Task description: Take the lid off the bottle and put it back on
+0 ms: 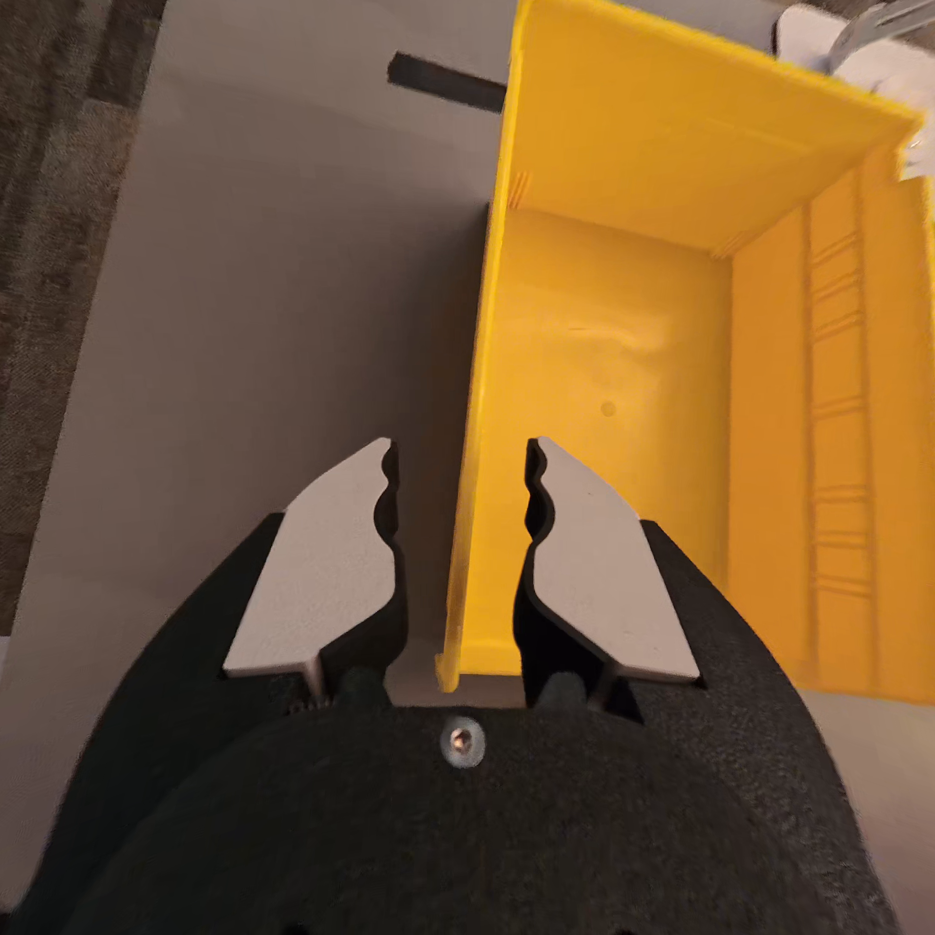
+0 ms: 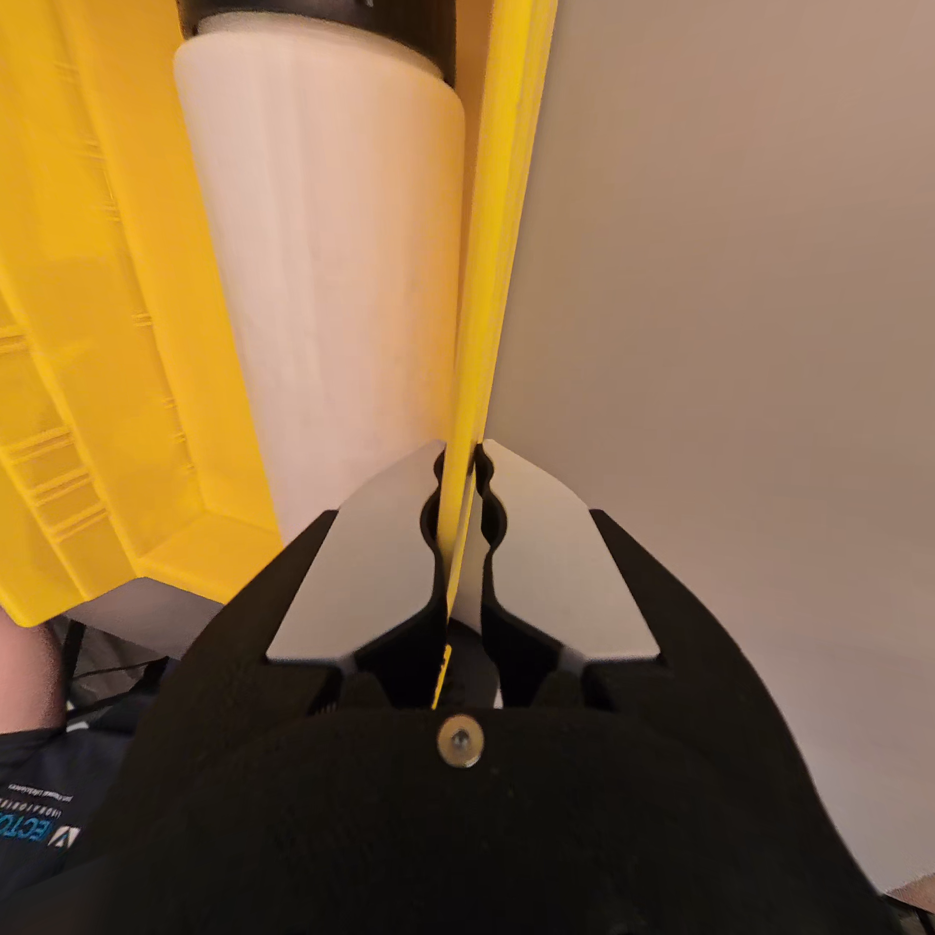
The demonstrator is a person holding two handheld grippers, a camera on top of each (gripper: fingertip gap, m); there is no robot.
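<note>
My left gripper's (image 1: 460, 455) fingers (image 1: 334, 556) stand apart, one on each side of a side wall of the yellow bin (image 1: 632, 152), with a clear gap between each pad and the plastic, so I am not gripping anything on that side. From this wrist camera I look along that wall: the grey table (image 1: 278, 303) runs off to the left of it, with a dark strip (image 1: 445, 81) lying on the surface near the far end and patterned carpet (image 1: 45, 202) beyond the table edge at far left. To the right of the wall I see the bin's bare yellow floor and ribbed far side, and past its top right corner something white and metallic that is too blurred for me to name. On my right gripper (image 2: 463, 448) the fingers (image 2: 384, 546) are pressed together on another wall of the same bin, its thin yellow edge pinched between the wavy black pads. Just left of that wall, inside the bin, the white bottle (image 2: 329, 227) lies close against the plastic, its dark lid (image 2: 313, 12) on at the far end, near the top of the frame. Right of the wall there is only plain grey table. At lower left I can see part of a person (image 2: 30, 673) in dark clothing.
</note>
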